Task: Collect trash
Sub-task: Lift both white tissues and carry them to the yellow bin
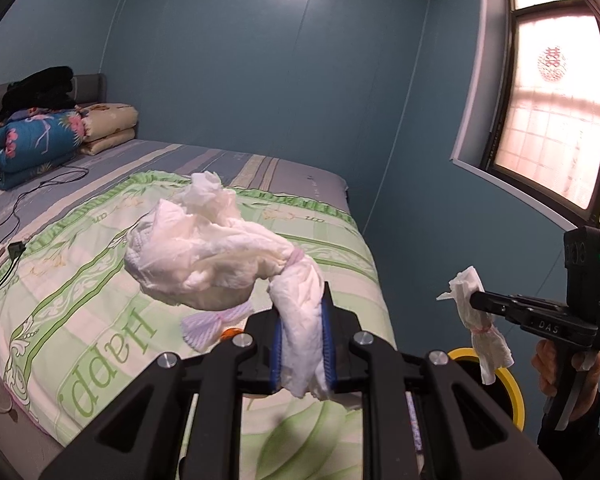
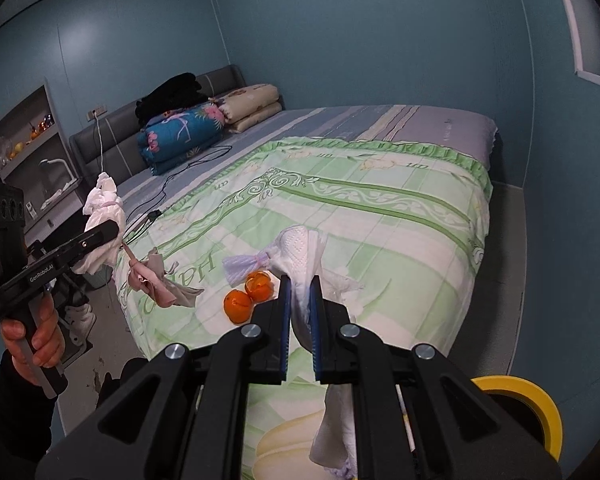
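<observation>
Both of my grippers are loaded. My left gripper (image 1: 302, 320) has its jaws pinching a large white wad (image 1: 204, 256), whose bulk sticks out ahead and to the left of the jaws over the bed (image 1: 332, 240). My right gripper (image 2: 300, 312) has its jaws pinching a smaller tissue (image 2: 300, 252), its long axis running through the jaws, a tail hanging beneath. The deciding relation: the yellow-rimmed bin (image 2: 540, 404) sits low at the bed's near corner, below and right of both loads. I judge the right hand (image 1: 568, 364) nearer to it and the natural first to release. Still on the green quilt (image 2: 380, 216) lie two oranges (image 2: 248, 292), a pinkish scrap (image 2: 156, 280) and a netted wrapper (image 2: 240, 266). The room is blue-walled, with a window (image 1: 548, 120) on the right and folded quilts (image 2: 188, 136) at the headboard.
</observation>
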{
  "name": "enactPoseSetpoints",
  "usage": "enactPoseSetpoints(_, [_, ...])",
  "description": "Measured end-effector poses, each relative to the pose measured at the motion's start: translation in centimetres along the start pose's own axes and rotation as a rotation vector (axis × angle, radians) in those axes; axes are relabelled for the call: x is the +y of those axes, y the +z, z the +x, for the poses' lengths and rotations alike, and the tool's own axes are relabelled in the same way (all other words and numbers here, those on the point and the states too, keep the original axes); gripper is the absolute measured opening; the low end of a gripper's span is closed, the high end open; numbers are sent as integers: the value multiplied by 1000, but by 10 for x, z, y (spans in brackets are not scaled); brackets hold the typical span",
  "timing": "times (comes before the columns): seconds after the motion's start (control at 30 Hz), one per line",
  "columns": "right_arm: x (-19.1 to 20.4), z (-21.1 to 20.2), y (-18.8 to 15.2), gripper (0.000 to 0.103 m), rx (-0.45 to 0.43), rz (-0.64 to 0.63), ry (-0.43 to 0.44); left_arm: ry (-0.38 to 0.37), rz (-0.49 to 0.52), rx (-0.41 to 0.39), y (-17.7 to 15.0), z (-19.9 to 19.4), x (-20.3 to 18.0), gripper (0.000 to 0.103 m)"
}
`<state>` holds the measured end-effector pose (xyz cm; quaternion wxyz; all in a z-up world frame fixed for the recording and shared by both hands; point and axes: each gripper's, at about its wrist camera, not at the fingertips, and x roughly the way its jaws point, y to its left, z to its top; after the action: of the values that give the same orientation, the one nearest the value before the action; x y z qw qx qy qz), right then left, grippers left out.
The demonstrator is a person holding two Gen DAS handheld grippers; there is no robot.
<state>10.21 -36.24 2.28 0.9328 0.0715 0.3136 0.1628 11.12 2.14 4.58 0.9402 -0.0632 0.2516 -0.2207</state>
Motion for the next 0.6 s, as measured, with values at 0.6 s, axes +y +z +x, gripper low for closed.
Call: enactPoseSetpoints(0.6, [-58, -75, -15, 8, -134, 116, -99, -142, 92, 23, 0, 27, -75, 14])
